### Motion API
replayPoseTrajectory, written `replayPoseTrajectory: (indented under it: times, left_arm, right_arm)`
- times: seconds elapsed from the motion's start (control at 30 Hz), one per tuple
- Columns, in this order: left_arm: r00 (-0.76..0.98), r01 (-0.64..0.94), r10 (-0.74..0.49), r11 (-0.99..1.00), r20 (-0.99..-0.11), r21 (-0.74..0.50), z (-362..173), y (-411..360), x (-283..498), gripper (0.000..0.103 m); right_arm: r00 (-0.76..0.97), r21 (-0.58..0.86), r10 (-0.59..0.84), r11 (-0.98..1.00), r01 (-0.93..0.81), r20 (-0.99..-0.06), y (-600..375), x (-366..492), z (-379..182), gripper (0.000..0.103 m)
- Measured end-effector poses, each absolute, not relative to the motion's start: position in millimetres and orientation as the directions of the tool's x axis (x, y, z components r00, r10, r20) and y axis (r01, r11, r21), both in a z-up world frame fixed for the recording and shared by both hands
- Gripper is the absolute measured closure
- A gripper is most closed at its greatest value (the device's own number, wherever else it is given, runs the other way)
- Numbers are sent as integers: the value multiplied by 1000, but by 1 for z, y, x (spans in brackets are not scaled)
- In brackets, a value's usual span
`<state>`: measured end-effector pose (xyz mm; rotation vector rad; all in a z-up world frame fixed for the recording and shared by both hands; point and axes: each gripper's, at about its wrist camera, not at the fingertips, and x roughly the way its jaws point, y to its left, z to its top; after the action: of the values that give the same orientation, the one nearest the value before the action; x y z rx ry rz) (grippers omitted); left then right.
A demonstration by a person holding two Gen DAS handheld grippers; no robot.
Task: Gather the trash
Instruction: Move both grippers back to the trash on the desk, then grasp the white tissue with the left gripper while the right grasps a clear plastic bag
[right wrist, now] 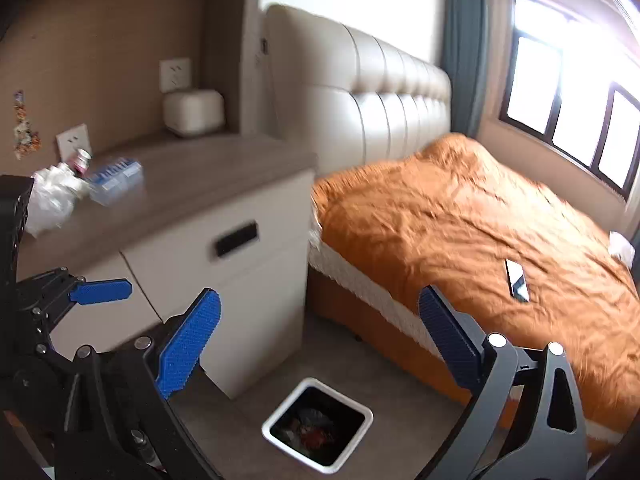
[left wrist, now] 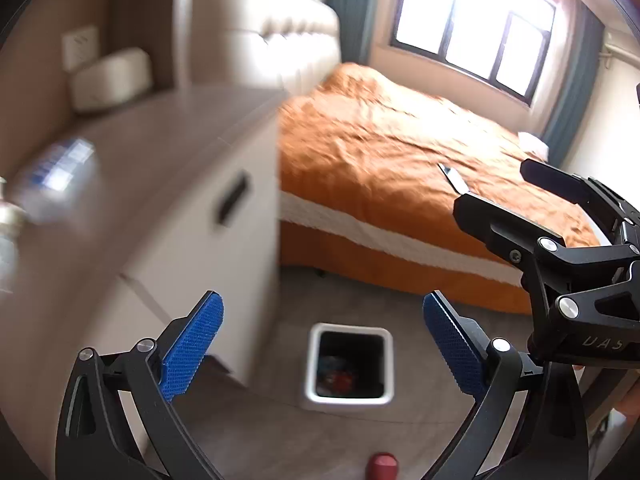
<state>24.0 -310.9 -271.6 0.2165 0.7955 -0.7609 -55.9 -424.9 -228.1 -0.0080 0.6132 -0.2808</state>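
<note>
A white square trash bin (left wrist: 347, 397) (right wrist: 273, 416) stands on the floor beside the nightstand, with several pieces of trash inside, one of them red. My left gripper (left wrist: 322, 340) hangs open and empty above it. My right gripper (right wrist: 320, 340) is also open and empty, above and behind the bin; in the left wrist view it shows at the right (left wrist: 500, 186). On the nightstand top (right wrist: 200, 176) lie a crumpled white plastic bag (right wrist: 52, 196), a clear bottle with a blue label (right wrist: 116, 178) (left wrist: 56, 176) and a small pink can (right wrist: 82, 160).
A bed with an orange cover (right wrist: 460, 220) fills the right side, and a phone (right wrist: 518, 280) lies on it. A white tissue box (right wrist: 194, 112) sits at the back of the nightstand. A red rounded object (left wrist: 383, 466) shows at the bottom edge. Grey floor surrounds the bin.
</note>
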Motion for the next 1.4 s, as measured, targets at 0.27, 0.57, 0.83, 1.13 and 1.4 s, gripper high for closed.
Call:
replayPoseTrajectory:
  times: [0.27, 0.57, 0.83, 1.13, 1.4]
  left_arm:
    - [637, 544, -409, 839, -653, 6, -195, -192, 45, 5]
    - [750, 349, -255, 936, -610, 37, -151, -55, 83, 5]
    - [745, 299, -261, 953, -614, -44, -143, 18, 119, 5]
    - [695, 341, -341, 931, -633, -127, -156, 15, 143, 5]
    - [631, 406, -381, 904, -675, -131, -188, -35, 174, 5]
  right_arm:
    - [875, -83, -135, 991, 108, -464, -345, -19, -153, 4]
    - [893, -97, 9, 994, -59, -450, -239, 34, -125, 4]
    - [884, -127, 22, 988, -92, -467, -176, 60, -127, 4]
    - [829, -128, 14, 987, -102, -559, -158, 77, -163, 4]
    - [761, -115, 108, 966, -233, -639, -158, 103, -223, 4]
